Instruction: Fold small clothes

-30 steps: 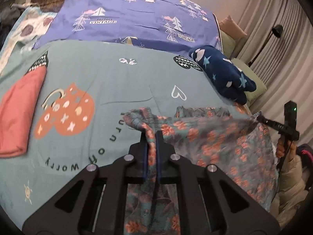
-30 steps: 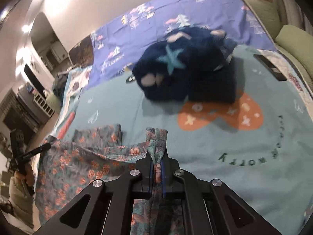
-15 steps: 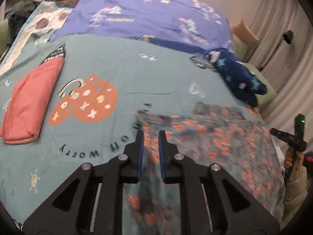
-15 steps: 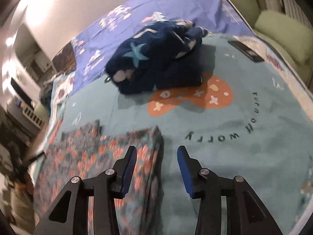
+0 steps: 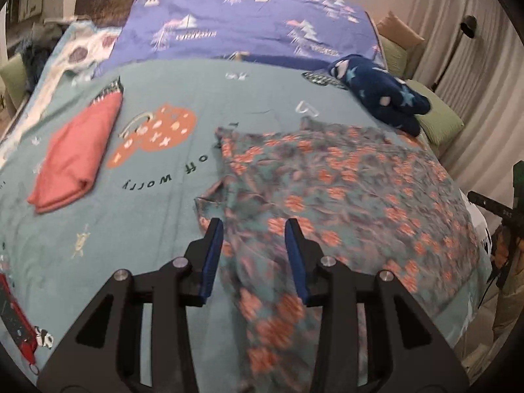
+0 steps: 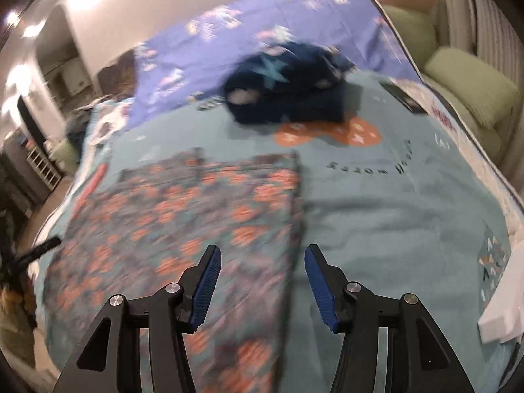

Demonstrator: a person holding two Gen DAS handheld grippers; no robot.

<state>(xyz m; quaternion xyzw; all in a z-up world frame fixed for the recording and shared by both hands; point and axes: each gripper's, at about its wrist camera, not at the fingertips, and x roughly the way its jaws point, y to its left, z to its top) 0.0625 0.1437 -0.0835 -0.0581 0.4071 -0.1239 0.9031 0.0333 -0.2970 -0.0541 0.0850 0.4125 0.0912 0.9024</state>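
Right gripper (image 6: 260, 267) jaws apart, just been opening, nothing gripped; floral garment (image 6: 183, 226) flat on teal blanket (image 6: 393, 229) beneath; navy star garment (image 6: 288, 88) beyond; view blurred

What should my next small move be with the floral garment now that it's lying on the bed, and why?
Probably bring both grippers back to one edge of the floral garment and pinch it for the first fold. The left gripper and right gripper have just been opening and grip nothing. The garment lies spread, with a rumpled flap at its left edge, while a folded red garment already sits aside.
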